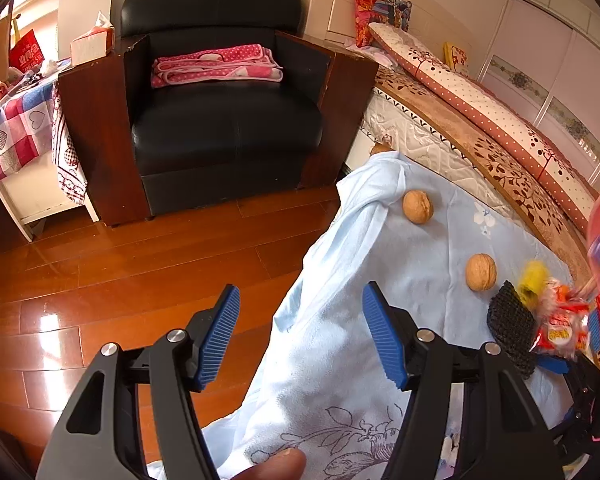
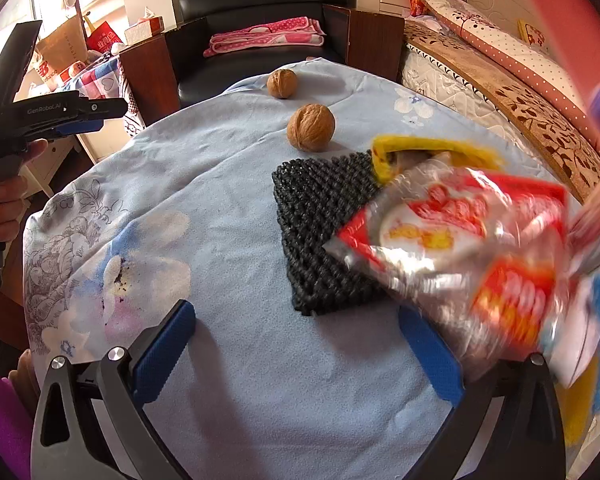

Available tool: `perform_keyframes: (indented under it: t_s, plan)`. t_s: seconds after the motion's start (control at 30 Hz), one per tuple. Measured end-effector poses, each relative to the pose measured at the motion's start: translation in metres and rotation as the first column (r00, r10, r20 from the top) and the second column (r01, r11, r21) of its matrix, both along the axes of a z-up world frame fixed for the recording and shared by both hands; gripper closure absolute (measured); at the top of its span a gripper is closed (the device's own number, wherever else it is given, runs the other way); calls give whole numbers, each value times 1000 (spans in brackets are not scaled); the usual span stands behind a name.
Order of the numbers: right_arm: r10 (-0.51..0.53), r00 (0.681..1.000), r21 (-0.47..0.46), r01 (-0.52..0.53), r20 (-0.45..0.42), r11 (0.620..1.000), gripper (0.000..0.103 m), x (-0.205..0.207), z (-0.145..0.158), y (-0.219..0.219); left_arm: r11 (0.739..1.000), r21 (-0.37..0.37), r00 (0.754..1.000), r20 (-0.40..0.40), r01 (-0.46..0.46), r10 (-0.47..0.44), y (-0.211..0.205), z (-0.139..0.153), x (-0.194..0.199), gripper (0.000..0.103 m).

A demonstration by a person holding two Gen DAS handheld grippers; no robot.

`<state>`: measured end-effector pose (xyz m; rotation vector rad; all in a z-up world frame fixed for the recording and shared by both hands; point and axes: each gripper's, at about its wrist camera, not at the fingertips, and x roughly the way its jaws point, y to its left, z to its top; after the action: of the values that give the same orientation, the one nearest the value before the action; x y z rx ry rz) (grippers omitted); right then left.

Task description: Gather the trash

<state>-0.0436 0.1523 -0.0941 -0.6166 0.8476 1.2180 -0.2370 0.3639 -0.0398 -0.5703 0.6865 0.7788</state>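
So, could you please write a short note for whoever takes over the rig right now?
Left gripper: open, empty, held off the table's left edge over the floor.
Right gripper: open, low over the blue cloth, gripping nothing.
Red snack wrapper: blurred, just at the right finger, overlapping the black woven mat; I cannot tell whether it is resting or moving. A yellow wrapper lies behind it.
Two walnuts sit loose on the cloth beyond the mat.
Done: nothing visibly collected. Left: wrappers, perhaps the walnuts; no bin clearly in view.
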Motion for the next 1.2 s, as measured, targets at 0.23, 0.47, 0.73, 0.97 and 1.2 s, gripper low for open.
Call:
perform_keyframes:
  t_s: [0.23,0.47,0.73,0.97,1.2]
  plan:
    - [0,1000,0,0,0,1000,3,0,0,0,1000,4,1000,3,21,-21,-5,2,6,39]
    - [0,1000,0,0,0,1000,3,1,0,0,999,21,999,5,47,-47,-16,8,11,39]
    - [0,1000,0,0,0,1000,3,1,0,1,997,45,997,19,68,-69,-24,15,19,39]
    - [0,1000,0,0,0,1000,3,1,0,1,989,69,991,12,134,-135,-42,21,36,39]
    - [0,1000,0,0,0,1000,3,1,0,1,971,124,979,-8,203,-204,-61,26,52,39]
